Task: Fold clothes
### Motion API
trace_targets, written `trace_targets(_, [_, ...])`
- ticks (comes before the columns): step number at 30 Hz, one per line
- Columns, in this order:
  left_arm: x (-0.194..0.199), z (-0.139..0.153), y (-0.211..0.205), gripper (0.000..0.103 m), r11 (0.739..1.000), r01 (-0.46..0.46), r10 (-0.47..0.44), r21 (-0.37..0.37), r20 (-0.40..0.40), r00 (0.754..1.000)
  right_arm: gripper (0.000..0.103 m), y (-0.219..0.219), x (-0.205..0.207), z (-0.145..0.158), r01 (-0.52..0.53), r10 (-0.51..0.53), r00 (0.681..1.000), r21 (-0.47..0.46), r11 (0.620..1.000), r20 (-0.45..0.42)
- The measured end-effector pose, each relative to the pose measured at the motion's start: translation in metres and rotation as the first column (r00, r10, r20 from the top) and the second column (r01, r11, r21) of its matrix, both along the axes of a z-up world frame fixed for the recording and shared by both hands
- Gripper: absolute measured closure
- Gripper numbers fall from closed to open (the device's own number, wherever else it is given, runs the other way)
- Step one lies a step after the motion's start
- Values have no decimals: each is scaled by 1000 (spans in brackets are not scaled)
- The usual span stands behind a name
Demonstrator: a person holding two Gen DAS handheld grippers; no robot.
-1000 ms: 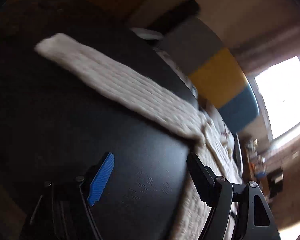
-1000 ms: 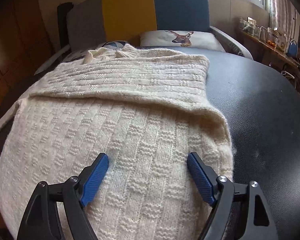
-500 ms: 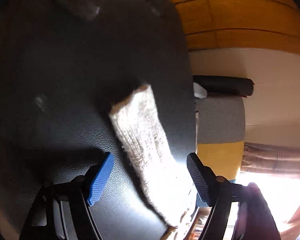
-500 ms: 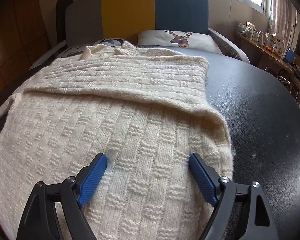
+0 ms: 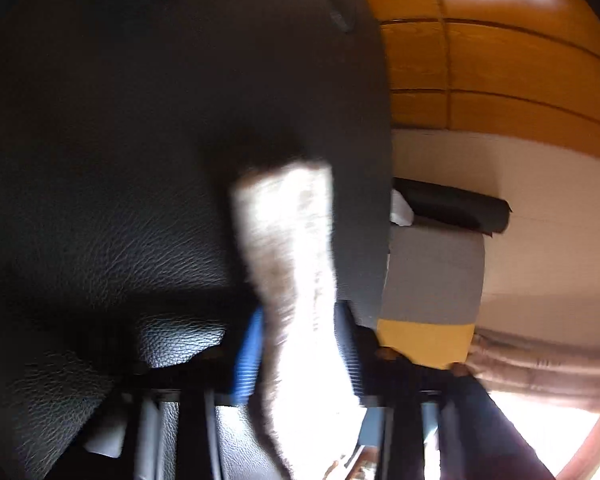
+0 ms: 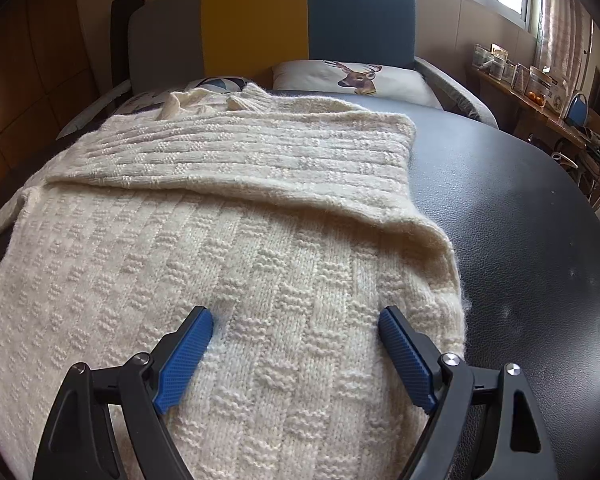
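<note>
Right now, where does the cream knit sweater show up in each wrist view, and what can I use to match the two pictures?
Left wrist: only one sleeve of the sweater, blurred, running from centre frame down between the left tool's fingers.
Right wrist: the sweater body fills the left and centre, one sleeve folded across it, under the open right tool.
Shared landmark: the sofa's yellow back panel.

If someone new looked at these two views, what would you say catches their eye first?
Most striking is the cream knitted sweater spread over the black table, one sleeve already folded across its chest, with the right tool open just above its hem. Behind it stands a grey, yellow and teal sofa with a deer pillow. In the blurred left view, the left tool has closed around the other sleeve.
</note>
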State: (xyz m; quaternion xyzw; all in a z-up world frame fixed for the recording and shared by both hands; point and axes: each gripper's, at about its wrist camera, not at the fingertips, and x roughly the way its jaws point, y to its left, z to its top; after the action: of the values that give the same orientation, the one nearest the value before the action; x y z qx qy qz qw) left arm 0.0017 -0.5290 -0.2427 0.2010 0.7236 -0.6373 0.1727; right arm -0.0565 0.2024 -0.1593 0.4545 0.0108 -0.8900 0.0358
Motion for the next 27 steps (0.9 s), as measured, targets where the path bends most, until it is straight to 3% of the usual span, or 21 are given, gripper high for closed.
trace_targets(3, [-3, -4, -2, 78, 1000, -1, 1, 24, -2, 1000, 15, -3, -1, 4, 10, -10, 1000, 2, 1000, 12])
trace_targets(6, [-8, 0, -6, 62, 999, -8, 9, 47, -12, 1000, 16, -12, -1, 17, -22, 22, 1000, -19, 1000, -10])
trace_targets(8, [-13, 6, -7, 42, 1000, -6, 7, 29, -8, 1000, 16, -26, -6, 29, -72, 71, 997, -16, 997, -36])
trace_targets(11, [-17, 13, -7, 34, 1000, -15, 16, -4, 24, 1000, 16, -50, -22, 45, -142, 141, 987, -8, 990, -71])
trace_targets(12, [-21, 15, -6, 36, 1000, -8, 9, -22, 35, 999, 16, -56, -29, 49, -151, 150, 986, -1, 989, -77])
trace_targets(13, [-25, 17, -6, 45, 999, 10, -8, -46, 45, 999, 16, -62, -37, 51, -156, 157, 984, 8, 988, -81])
trace_targets(14, [-30, 18, -6, 74, 996, 39, -35, -75, 60, 998, 16, -67, -45, 54, -162, 163, 983, 17, 987, -85])
trace_targets(15, [-34, 18, -6, 87, 993, 64, -57, -99, 76, 995, 16, -69, -54, 54, -159, 159, 984, 9, 987, -85])
trace_targets(16, [-35, 15, -6, 91, 993, 69, -60, -98, 94, 994, 16, -69, -62, 53, -154, 154, 985, -2, 988, -84])
trace_targets(19, [-35, 6, -8, 93, 992, 77, -63, -104, 133, 989, 16, -65, -86, 46, -111, 109, 992, -19, 994, -60])
trace_targets(24, [-38, 12, -9, 95, 977, 110, -85, -182, 138, 987, 16, -56, -119, 26, -40, 40, 999, -19, 999, -10])
trace_targets(26, [-40, 17, -9, 95, 971, 120, -95, -206, 126, 987, 16, -53, -130, 6, -20, 22, 998, -33, 999, 59])
trace_targets(27, [-41, 20, -8, 95, 967, 126, -101, -220, 121, 987, 12, -52, -128, 1, -15, 17, 999, -43, 999, 41])
